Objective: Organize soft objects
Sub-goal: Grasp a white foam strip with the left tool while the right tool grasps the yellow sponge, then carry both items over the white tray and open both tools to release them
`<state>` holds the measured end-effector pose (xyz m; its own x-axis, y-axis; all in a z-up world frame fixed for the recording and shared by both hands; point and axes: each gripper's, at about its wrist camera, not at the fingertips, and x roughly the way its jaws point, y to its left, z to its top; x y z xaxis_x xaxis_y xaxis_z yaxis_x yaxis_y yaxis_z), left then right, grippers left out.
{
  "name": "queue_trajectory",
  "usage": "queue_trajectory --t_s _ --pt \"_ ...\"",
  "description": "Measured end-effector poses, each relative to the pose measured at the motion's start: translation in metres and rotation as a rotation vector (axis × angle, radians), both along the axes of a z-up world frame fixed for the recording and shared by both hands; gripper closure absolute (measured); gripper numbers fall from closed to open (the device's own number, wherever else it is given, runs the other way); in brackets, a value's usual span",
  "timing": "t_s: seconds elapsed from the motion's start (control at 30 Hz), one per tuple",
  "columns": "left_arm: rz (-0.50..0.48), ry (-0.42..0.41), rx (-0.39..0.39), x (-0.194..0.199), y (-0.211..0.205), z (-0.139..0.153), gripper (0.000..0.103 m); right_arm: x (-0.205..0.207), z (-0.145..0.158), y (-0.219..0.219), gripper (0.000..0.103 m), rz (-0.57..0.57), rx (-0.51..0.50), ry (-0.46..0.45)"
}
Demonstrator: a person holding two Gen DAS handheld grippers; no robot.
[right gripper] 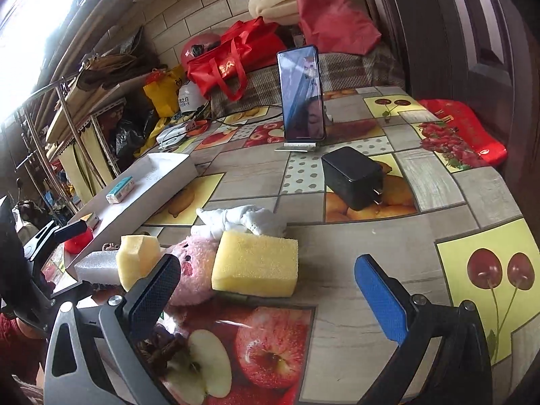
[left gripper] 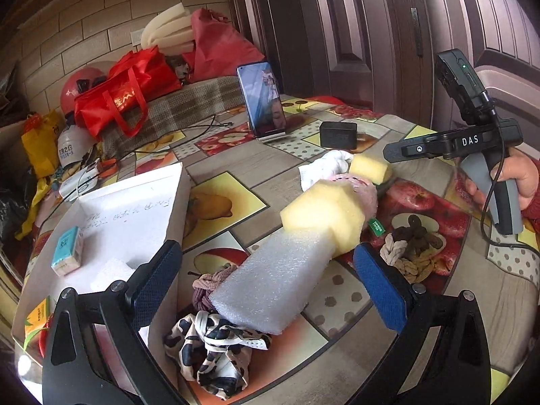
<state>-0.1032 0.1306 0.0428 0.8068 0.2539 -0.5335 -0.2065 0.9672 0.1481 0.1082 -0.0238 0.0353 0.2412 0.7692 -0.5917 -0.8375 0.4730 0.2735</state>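
Observation:
My left gripper [left gripper: 266, 285] is open over a pile of soft things. A white foam block [left gripper: 270, 287] lies between its fingers, untouched. Beside the block lie a spotted scarf [left gripper: 212, 347] and a mauve braided tie [left gripper: 209, 283]. A yellow sponge [left gripper: 324, 216] rests against the block's far end, with a pink plush toy [left gripper: 366, 190] behind it. My right gripper [right gripper: 268, 293] is open too, and a second yellow sponge [right gripper: 256, 263] sits just ahead of its fingers, touching the pink plush toy [right gripper: 192, 276]. A white cloth [right gripper: 243, 219] lies behind them.
A white open box [left gripper: 125, 222] holding a tissue pack [left gripper: 67, 251] stands on the left. A black charger [right gripper: 354, 175] and a phone on a stand [right gripper: 303, 94] are farther back. Brown and beige hair ties [left gripper: 415, 239] lie on the right. Red bags [left gripper: 114, 101] crowd the far edge.

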Motion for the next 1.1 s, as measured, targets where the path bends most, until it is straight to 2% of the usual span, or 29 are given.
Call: queue_trajectory --t_s 0.23,0.3,0.37,0.43,0.47,0.5,0.6,0.73,0.9,1.1 --pt "0.031 0.07 -0.086 0.011 0.015 -0.01 0.0 0.009 -0.009 0.024 0.001 0.001 -0.028 0.079" --pt "0.03 0.101 -0.097 0.017 0.016 -0.014 0.002 0.01 -0.014 0.032 0.01 0.018 -0.069 0.091" --pt "0.018 0.121 -0.097 0.021 0.014 -0.016 0.003 0.011 -0.015 0.034 0.023 0.028 -0.074 0.102" --pt "0.005 0.135 -0.088 0.025 0.011 -0.018 0.004 0.013 -0.016 0.031 0.044 0.015 -0.073 0.113" --pt "0.002 0.145 -0.084 0.026 0.01 -0.019 0.014 0.015 -0.018 0.031 0.045 0.012 -0.075 0.124" --pt "0.003 0.155 -0.08 0.027 0.01 -0.02 0.032 0.015 -0.017 0.03 0.045 0.011 -0.069 0.127" --pt "-0.002 0.136 -0.085 0.024 0.012 -0.018 0.039 0.014 -0.014 0.027 0.045 -0.004 -0.058 0.11" --pt "-0.003 0.074 -0.08 0.013 0.012 -0.011 0.045 0.01 -0.009 0.023 0.045 -0.015 -0.038 0.078" --pt "0.014 0.019 -0.053 0.004 0.009 -0.004 0.046 0.003 0.0 0.019 0.045 -0.031 -0.007 0.011" --pt "0.056 -0.077 0.014 -0.013 0.002 0.005 0.046 -0.004 0.011 0.011 0.045 -0.07 0.043 -0.058"
